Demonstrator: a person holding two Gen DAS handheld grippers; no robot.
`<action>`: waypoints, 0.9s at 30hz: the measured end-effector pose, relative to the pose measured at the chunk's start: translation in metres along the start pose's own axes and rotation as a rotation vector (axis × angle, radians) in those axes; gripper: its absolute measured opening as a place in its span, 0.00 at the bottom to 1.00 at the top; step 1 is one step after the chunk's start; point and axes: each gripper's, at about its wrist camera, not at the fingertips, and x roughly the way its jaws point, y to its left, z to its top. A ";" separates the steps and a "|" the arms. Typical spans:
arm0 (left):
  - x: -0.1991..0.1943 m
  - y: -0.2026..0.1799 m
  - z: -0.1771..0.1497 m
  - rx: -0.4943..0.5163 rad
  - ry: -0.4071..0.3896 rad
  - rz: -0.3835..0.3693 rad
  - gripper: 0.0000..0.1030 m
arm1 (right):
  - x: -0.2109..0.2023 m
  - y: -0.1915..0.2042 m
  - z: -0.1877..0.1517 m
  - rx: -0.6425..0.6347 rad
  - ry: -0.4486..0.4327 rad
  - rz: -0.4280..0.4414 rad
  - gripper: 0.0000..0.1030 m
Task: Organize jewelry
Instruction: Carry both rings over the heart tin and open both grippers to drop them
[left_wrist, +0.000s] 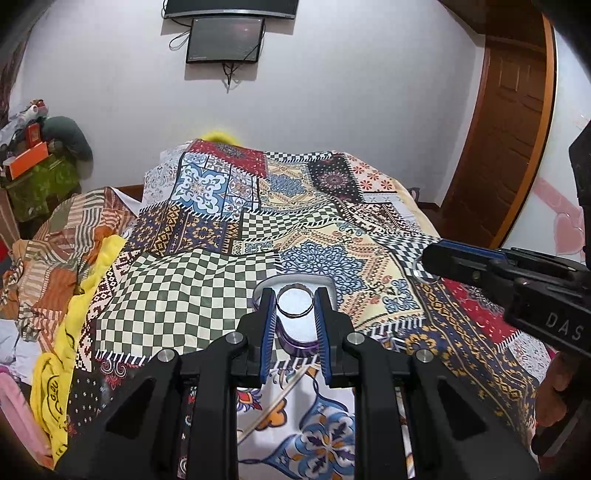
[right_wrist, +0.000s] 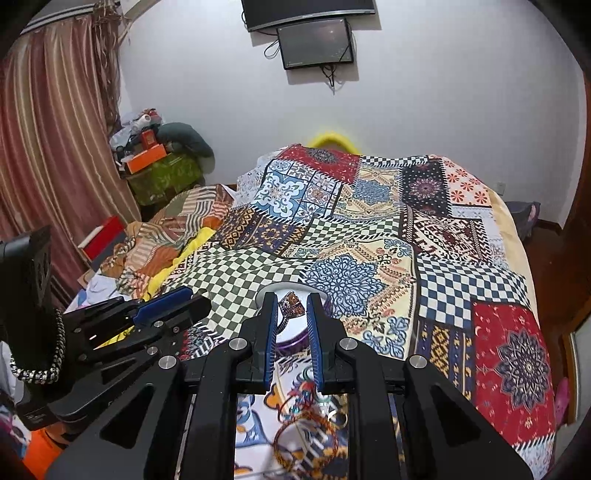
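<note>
My left gripper (left_wrist: 294, 304) is shut on a plain silver ring (left_wrist: 295, 302), held above a white jewelry tray with a purple base (left_wrist: 299, 334) on the patterned bedspread. My right gripper (right_wrist: 291, 308) is shut on an ornate ring with an amber stone (right_wrist: 290, 304), above the same tray (right_wrist: 291, 334). The right gripper also shows at the right of the left wrist view (left_wrist: 430, 258), fingers together. The left gripper shows at the left of the right wrist view (right_wrist: 199, 299). Beaded bracelets (right_wrist: 303, 432) lie on the bed under the right gripper.
The patchwork bedspread (left_wrist: 314, 221) covers the bed. Crumpled cloth and a yellow garment (left_wrist: 74, 295) lie at the left. A cluttered side table (right_wrist: 155, 162) stands by the curtain. A wooden door (left_wrist: 509, 122) is at the right; screens hang on the wall.
</note>
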 end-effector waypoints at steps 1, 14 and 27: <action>0.004 0.002 0.001 -0.002 0.006 0.000 0.19 | 0.003 -0.001 0.001 -0.003 0.004 0.002 0.14; 0.058 0.011 0.004 0.022 0.094 -0.008 0.19 | 0.079 -0.012 0.015 -0.038 0.192 0.019 0.14; 0.108 0.022 0.005 0.019 0.200 -0.058 0.19 | 0.130 -0.022 0.016 -0.053 0.362 0.055 0.14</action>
